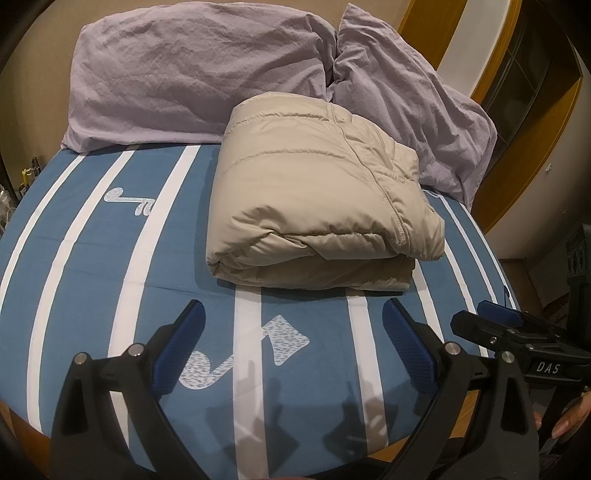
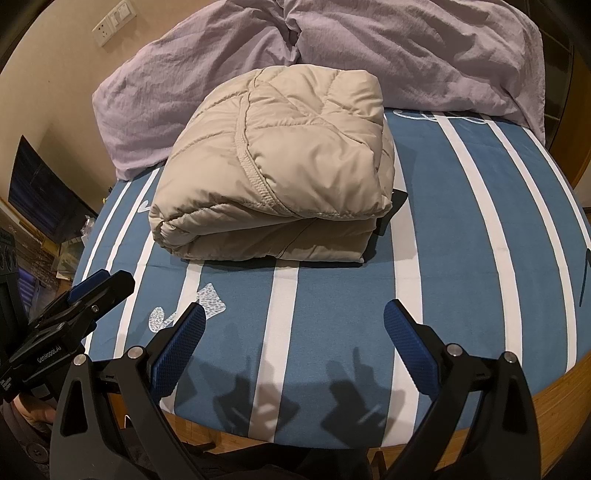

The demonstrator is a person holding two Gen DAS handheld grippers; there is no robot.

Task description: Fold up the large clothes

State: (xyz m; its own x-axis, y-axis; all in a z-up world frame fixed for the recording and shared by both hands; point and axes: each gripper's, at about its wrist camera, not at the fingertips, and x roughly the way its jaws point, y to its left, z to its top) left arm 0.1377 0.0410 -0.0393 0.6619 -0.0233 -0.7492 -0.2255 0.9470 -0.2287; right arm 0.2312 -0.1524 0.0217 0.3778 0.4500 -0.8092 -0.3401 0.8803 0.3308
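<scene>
Folded beige jacket [image 1: 314, 206] lies on the bed [image 1: 92, 258], ahead of both hand-held grippers; left [image 1: 291, 328] and right [image 2: 295, 328] gape, empty.

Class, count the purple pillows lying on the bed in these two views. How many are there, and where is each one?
2. One purple pillow lies at the head of the bed, behind the folded beige jacket; the second pillow lies beside it. Nothing suggests a hidden third.

A bed in a blue sheet with white stripes [image 2: 461, 221] fills the middle. Two crumpled lilac pillows [image 1: 192, 70] lie at twelve o'clock against a beige wall [image 2: 55, 66]; a white wall socket [image 2: 102, 31] at eleven, a dark screen [image 2: 40, 192] at nine.
</scene>
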